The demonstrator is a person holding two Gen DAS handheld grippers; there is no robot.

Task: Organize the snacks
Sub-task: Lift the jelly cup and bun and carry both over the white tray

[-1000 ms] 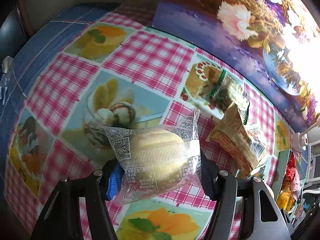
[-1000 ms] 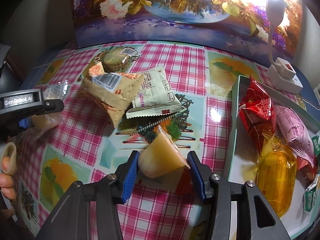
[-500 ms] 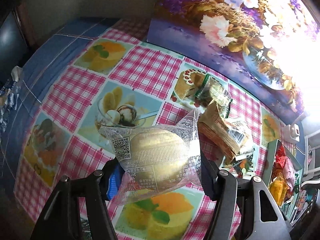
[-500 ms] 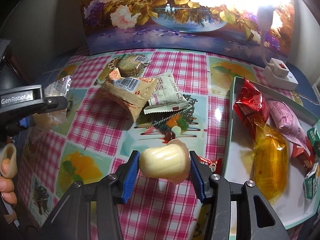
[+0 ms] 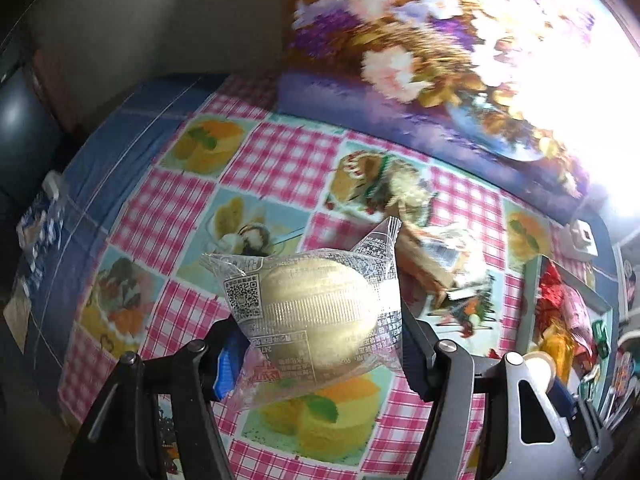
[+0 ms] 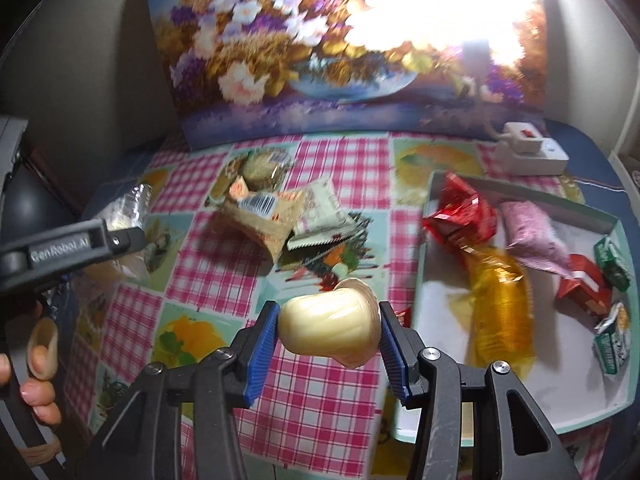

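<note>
right gripper fingers clamp a pale jelly cup on its side, long axis across the fingers, above the tabletop. tray lies just to its right, nearer this hand; it holds red, pink, yellow and small green packets. left gripper fingers grip a clear-wrapped bun, farther off.

The table wears a cloth of pink-and-white check squares alternating with pale blue panels printed with yellow and orange desserts, edged in dark blue. The bun is golden under a clear wrapper with white print. The jelly cup is creamy yellow. The tray is white inside with a mint-green rim, holding red, pink and amber packets. The painting shows purple, white and pink flowers.
</note>
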